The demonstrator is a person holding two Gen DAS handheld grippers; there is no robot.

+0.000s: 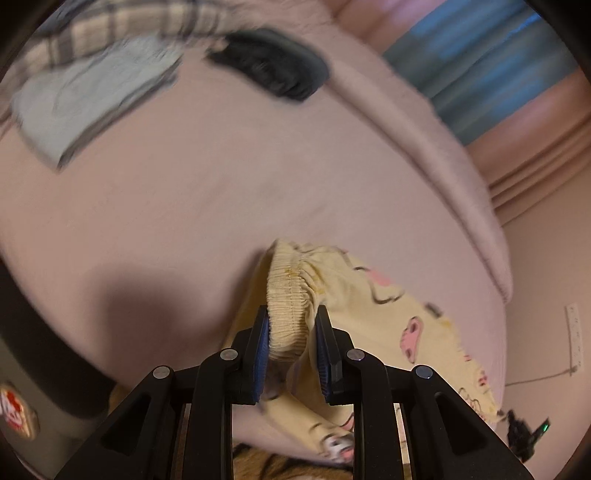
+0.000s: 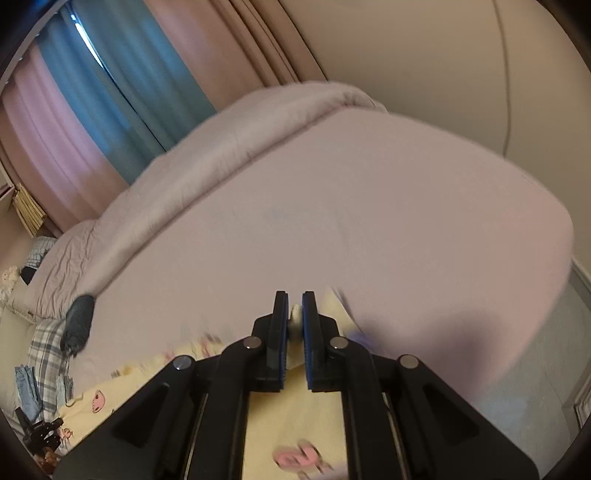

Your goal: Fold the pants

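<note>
The pants (image 1: 369, 295) are pale yellow with pink cartoon prints and a ribbed elastic waistband (image 1: 290, 291). They lie on a pinkish-grey bed sheet (image 1: 184, 192). My left gripper (image 1: 291, 314) is shut on the bunched waistband and holds it a little above the bed, with the fabric hanging down behind it. In the right wrist view the pants (image 2: 295, 406) spread under my right gripper (image 2: 294, 306), which is shut on a thin pale edge of the fabric. The other gripper (image 2: 40, 432) shows at the far lower left of that view.
A folded grey garment (image 1: 92, 99), a dark rolled garment (image 1: 269, 62) and plaid fabric (image 1: 110, 29) lie at the far side of the bed. A folded duvet (image 2: 221, 158) runs along the bed's far edge. Curtains (image 2: 122, 85) and wall stand beyond.
</note>
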